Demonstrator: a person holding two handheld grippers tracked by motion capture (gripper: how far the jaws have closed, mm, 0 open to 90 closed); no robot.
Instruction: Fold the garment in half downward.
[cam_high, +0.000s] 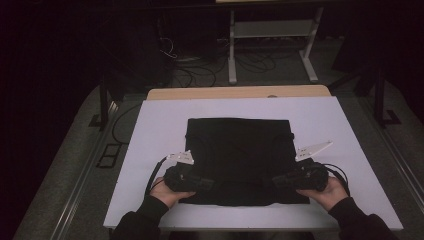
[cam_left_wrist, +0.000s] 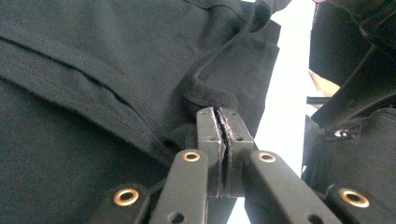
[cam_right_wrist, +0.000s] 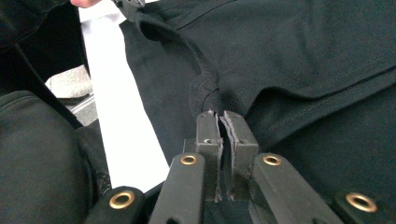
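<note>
A folded black garment (cam_high: 239, 157) lies mid-desk (cam_high: 155, 125). Near its front edge, the left hand-held gripper (cam_left_wrist: 223, 122) and right hand-held gripper (cam_right_wrist: 222, 123) each pinch its cloth, jaws together.

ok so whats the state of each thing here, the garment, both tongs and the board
black garment: folded into a flat rectangle on the board, near corners pinched
left tongs: shut, fabric of the garment's near left corner at the tips
right tongs: shut, fabric of the near right corner at the tips
white board: lying flat on the table, garment on its middle
</note>
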